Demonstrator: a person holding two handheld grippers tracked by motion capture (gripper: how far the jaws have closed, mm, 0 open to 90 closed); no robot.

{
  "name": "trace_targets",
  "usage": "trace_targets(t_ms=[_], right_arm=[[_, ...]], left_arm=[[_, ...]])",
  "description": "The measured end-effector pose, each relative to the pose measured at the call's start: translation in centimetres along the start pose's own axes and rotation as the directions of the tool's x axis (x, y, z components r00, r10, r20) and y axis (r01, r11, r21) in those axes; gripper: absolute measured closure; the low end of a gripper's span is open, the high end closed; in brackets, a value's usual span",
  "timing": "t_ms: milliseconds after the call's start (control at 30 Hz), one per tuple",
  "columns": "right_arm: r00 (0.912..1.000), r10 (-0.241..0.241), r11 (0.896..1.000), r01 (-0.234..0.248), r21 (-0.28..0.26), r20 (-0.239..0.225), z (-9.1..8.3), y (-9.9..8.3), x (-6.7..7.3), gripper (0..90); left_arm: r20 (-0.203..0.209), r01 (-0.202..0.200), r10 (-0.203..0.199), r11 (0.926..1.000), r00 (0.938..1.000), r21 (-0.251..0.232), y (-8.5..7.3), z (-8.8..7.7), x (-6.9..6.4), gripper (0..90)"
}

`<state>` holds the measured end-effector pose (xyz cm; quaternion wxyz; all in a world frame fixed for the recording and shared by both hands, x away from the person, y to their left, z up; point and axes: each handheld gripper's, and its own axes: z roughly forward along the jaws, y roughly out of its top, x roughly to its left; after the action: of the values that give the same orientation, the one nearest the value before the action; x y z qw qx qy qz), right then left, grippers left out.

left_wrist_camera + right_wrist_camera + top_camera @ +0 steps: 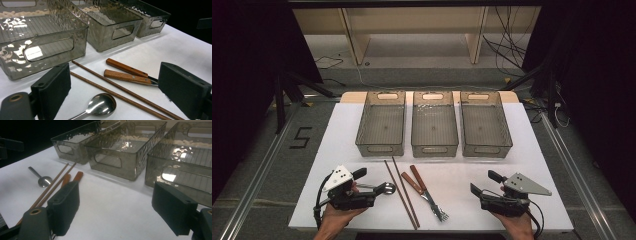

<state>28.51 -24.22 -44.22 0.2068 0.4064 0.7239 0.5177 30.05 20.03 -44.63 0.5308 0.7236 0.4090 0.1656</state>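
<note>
My left gripper (366,185) lies low at the table's front left, jaws wide apart. A steel spoon (385,188) lies on the table with its bowl (102,104) between the jaws, and neither pad touches it. To its right lie a pair of brown chopsticks (401,191), then two wooden-handled utensils (414,179), one of them a fork with its tines (440,214) toward me. My right gripper (485,183) rests at the front right, open, with bare table between its pads (65,203).
Three translucent grey bins stand side by side at the back of the white table (537,165): left (379,148), middle (434,149) and right (487,149). All look empty. Cables trail on the floor behind the table.
</note>
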Motion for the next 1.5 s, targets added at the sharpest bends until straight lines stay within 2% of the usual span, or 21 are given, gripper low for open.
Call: trace_targets(t_ms=[100, 367, 567, 767, 933, 1100, 1200, 1333, 1467, 1500], right_arm=[[1.0000, 0.002, 1.000, -0.002, -0.001, 0.000, 0.0, 0.0, 0.0, 23.1], [1.0000, 0.002, 1.000, -0.002, 0.006, 0.000, 0.1, 0.0, 0.0, 23.2], [1.0000, 0.004, 1.000, -0.004, 0.015, 0.000, 0.2, 0.0, -0.1, 23.3], [1.0000, 0.003, 1.000, -0.003, 0.026, -0.003, 0.3, -0.1, -0.1, 23.4], [1.0000, 0.002, 0.999, -0.002, 0.033, -0.009, 0.4, -0.1, 0.0, 23.4], [0.9999, 0.004, 0.999, -0.003, 0.036, -0.012, 0.5, -0.1, -0.1, 23.5], [0.9999, 0.005, 0.999, -0.005, 0.038, -0.012, 0.5, -0.1, -0.1, 23.5], [0.9999, 0.005, 0.999, -0.004, 0.043, -0.014, 0.5, -0.1, 0.0, 23.5], [0.9998, 0.007, 0.999, -0.006, 0.049, -0.017, 0.6, -0.2, 0.0, 23.5], [0.9998, 0.007, 0.999, -0.007, 0.049, -0.017, 0.6, -0.2, 0.0, 23.6]], left_arm=[[0.001, -0.009, 0.009, 0.9999, 1.0000, 0.011, 0.0, 0.0, 0.0, 10.6], [-0.004, 0.002, -0.002, 0.9996, 1.0000, 0.027, 0.3, 0.1, 0.1, 10.5], [-0.021, 0.014, -0.013, 0.9971, 0.9997, 0.075, 0.7, 0.4, 0.0, 10.6], [-0.007, 0.013, -0.012, 0.9905, 0.9999, 0.137, 1.4, 0.7, 0.0, 10.8], [0.000, -0.037, 0.038, 0.9788, 0.9993, 0.202, 2.5, 1.0, 0.2, 11.3], [0.012, -0.090, 0.090, 0.9576, 0.9959, 0.274, 3.5, 1.4, 0.5, 11.6], [0.016, -0.116, 0.116, 0.9488, 0.9931, 0.294, 3.9, 1.5, 0.6, 12.4], [0.029, -0.149, 0.148, 0.9308, 0.9886, 0.334, 4.2, 1.7, 0.5, 12.5], [0.042, -0.171, 0.167, 0.9178, 0.9851, 0.358, 4.5, 2.1, 0.1, 13.1], [0.049, -0.177, 0.171, 0.9127, 0.9841, 0.368, 4.5, 2.3, -0.1, 13.4]])
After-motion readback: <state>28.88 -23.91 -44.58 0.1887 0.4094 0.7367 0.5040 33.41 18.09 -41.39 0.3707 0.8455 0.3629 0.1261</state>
